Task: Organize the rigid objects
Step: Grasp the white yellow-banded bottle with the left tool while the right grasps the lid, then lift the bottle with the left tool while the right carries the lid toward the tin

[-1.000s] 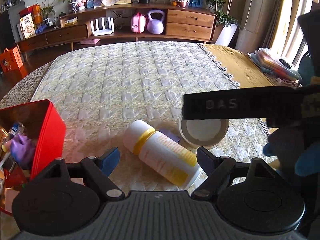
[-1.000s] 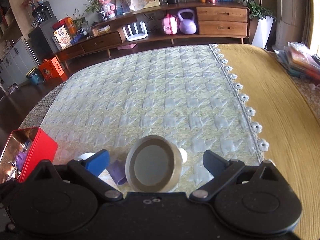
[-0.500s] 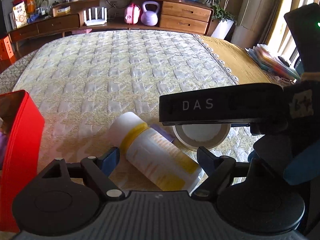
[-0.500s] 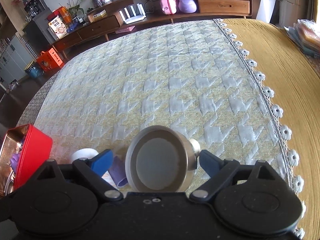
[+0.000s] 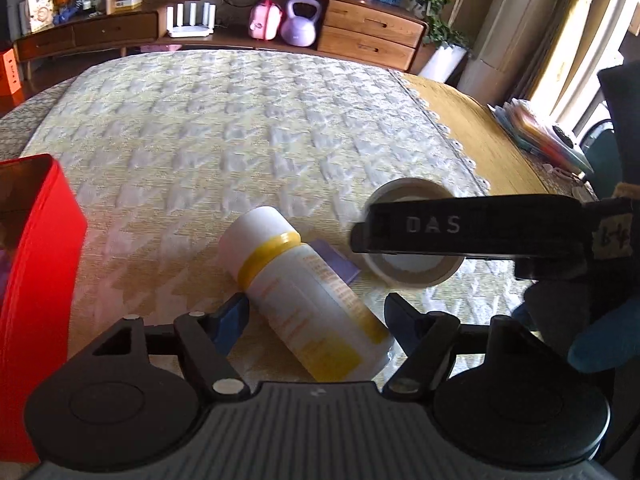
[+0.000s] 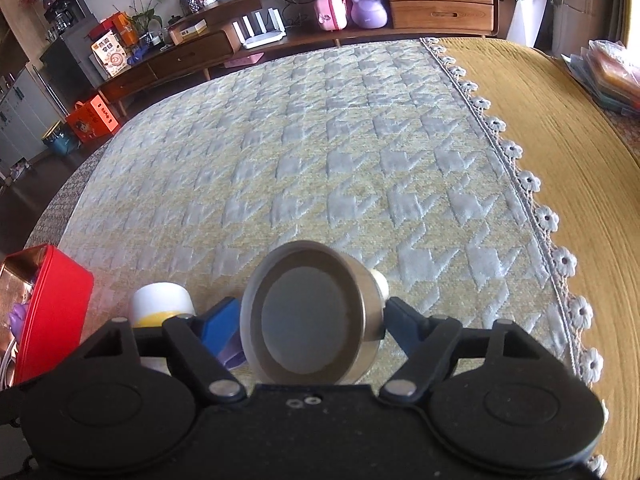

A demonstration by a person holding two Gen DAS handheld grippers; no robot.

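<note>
A white bottle with yellow bands (image 5: 304,292) lies on its side on the quilted cloth, between the fingers of my left gripper (image 5: 316,320), which stand close to its sides. Its cap also shows in the right wrist view (image 6: 162,300). My right gripper (image 6: 314,320) is shut on a round metal tin (image 6: 312,316), tilted with its open face toward the camera. In the left wrist view the tin (image 5: 412,268) sits partly behind the right gripper's black body (image 5: 472,232). A small purple object (image 5: 336,264) lies between bottle and tin.
A red box (image 5: 36,280) with items inside stands at the left; it also shows in the right wrist view (image 6: 52,304). The quilted cloth (image 6: 320,140) stretches ahead, with a yellow cloth (image 6: 580,160) to the right. Stacked folders (image 5: 540,132) lie far right.
The right gripper's fingers closed in onto the tin and it tilted up. The left gripper moved forward and its fingers closed in around the bottle; the red box slid left in view.
</note>
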